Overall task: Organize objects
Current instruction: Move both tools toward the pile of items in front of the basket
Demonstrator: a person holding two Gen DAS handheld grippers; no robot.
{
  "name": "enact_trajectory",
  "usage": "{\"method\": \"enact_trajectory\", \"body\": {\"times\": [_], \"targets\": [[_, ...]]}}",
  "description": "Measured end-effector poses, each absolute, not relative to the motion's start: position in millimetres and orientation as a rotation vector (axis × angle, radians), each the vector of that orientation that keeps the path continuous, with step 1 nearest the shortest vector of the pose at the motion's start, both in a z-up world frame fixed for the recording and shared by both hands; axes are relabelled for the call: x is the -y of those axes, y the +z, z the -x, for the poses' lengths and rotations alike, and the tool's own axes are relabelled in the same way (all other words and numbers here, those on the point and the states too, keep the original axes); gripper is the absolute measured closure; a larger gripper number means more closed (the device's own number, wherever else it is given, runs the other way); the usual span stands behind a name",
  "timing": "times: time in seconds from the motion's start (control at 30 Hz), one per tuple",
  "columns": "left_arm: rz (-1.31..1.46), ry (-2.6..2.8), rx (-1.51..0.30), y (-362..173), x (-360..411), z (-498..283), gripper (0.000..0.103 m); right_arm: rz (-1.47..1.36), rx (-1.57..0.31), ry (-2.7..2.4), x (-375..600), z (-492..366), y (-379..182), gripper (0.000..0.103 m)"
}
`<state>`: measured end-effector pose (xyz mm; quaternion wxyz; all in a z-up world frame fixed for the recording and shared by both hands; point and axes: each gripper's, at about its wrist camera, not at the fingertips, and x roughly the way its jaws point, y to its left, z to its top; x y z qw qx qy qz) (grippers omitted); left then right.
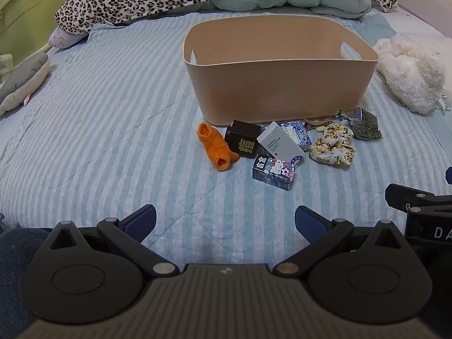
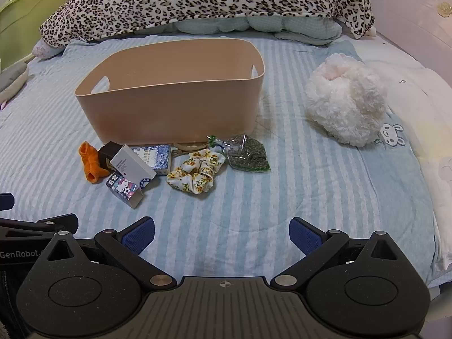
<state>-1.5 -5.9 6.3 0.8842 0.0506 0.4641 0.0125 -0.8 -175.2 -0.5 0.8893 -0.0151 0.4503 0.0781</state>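
A beige bin point(image 1: 279, 87) point(image 2: 175, 107) stands on the striped bed, and no contents show inside it. In front of it lie an orange knit piece point(image 1: 216, 147) point(image 2: 90, 165), a black box point(image 1: 243, 141), a white box point(image 1: 279, 144) point(image 2: 132, 165), a Hello Kitty box point(image 1: 275, 172) point(image 2: 124, 188), a blue patterned box point(image 2: 156, 155), a floral scrunchie point(image 1: 333, 145) point(image 2: 195, 173) and a bag of dried herbs point(image 1: 364, 125) point(image 2: 248, 155). My left gripper point(image 1: 225, 221) is open and empty, short of the pile. My right gripper point(image 2: 222, 233) is open and empty too.
A white fluffy plush point(image 2: 344, 104) point(image 1: 409, 73) lies right of the bin. A leopard-print blanket point(image 2: 203, 2) is heaped behind it. A grey plush point(image 1: 22, 82) lies at the far left. A green cabinet point(image 1: 31, 14) stands beyond the bed.
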Motion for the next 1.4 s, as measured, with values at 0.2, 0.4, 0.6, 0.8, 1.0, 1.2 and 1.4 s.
{"method": "enact_trajectory", "body": {"times": [0.2,0.4,0.6,0.8,1.0,1.2,1.4], "targets": [[-0.105,0.023,-0.968,6.5,6.6,0.9,0.000,0.041,-0.932,0.159,176.1,0.6,-0.5,0.000],[-0.102,0.018,-0.976,4.8,7.0,0.2,0.000,0.036,-0.936,0.150,178.4,-1.3,-1.5,0.000],[-0.101,0.018,-0.976,4.3,6.5,0.0,0.000,0.036,-0.939,0.148,178.9,-3.1,-2.6,0.000],[-0.103,0.022,-0.977,1.9,7.6,-2.4,0.000,0.038,-0.940,0.150,178.8,-4.3,-2.9,0.000],[-0.101,0.043,-0.975,-0.7,9.4,-7.2,0.000,0.041,-0.939,0.149,180.0,-10.1,-3.2,0.000],[-0.101,0.047,-0.969,-1.2,6.7,-16.9,0.000,0.043,-0.931,0.150,180.7,-15.0,-4.5,0.000],[-0.098,0.054,-0.981,-6.1,4.4,-25.3,0.000,0.049,-0.932,0.155,182.3,-22.8,-7.9,0.000]]}}
